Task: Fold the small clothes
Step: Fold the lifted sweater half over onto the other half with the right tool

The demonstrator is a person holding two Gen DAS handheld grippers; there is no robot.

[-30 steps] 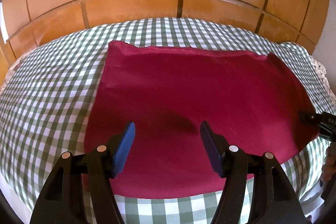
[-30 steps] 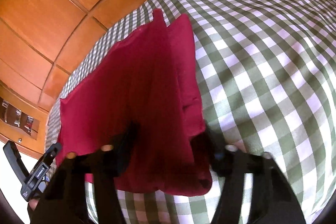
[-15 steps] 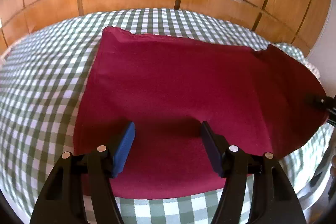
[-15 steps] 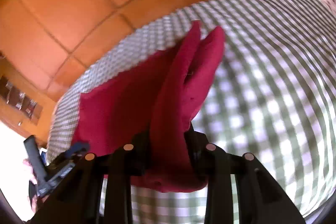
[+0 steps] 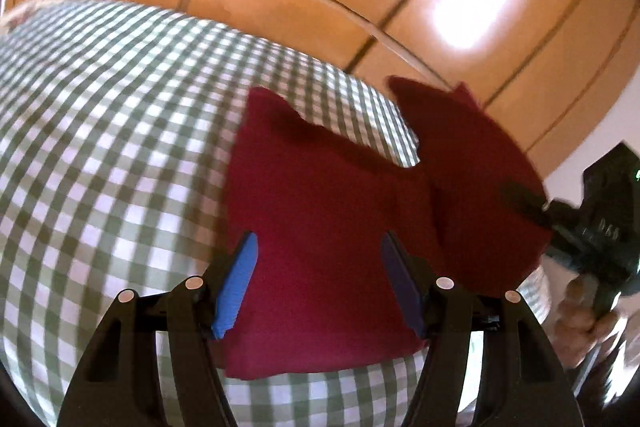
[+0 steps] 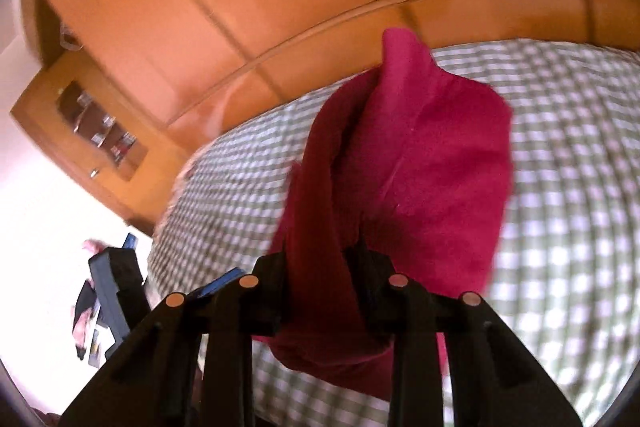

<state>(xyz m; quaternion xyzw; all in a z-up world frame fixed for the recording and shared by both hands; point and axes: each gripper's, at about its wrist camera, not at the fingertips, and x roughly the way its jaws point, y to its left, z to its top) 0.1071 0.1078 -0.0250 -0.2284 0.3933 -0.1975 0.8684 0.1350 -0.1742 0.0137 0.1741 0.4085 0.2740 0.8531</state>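
The red cloth lies partly on the bed's checked cover, and its right part is lifted into the air. The right claw is closed on a bunched edge of this cloth, so the fabric stands up from the cover in a tall fold in the right wrist view. This hold seems meant for carrying the raised edge over the flat part, to make one fold across the cloth.

The left claw is open, with its blue pads apart and nothing between them. It hangs over the near part of the cloth, probably ready to press or to pinch the flat layer so it does not slide during the fold.

Several things are hard to read. Both views are blurred. In the right wrist view, the fingers hide the exact place where the cloth is pinched. The lifted part covers the far right corner of the cloth in the left wrist view. Behind the cover is a wooden panel wall. Whether the left claw touches the cloth cannot be told.
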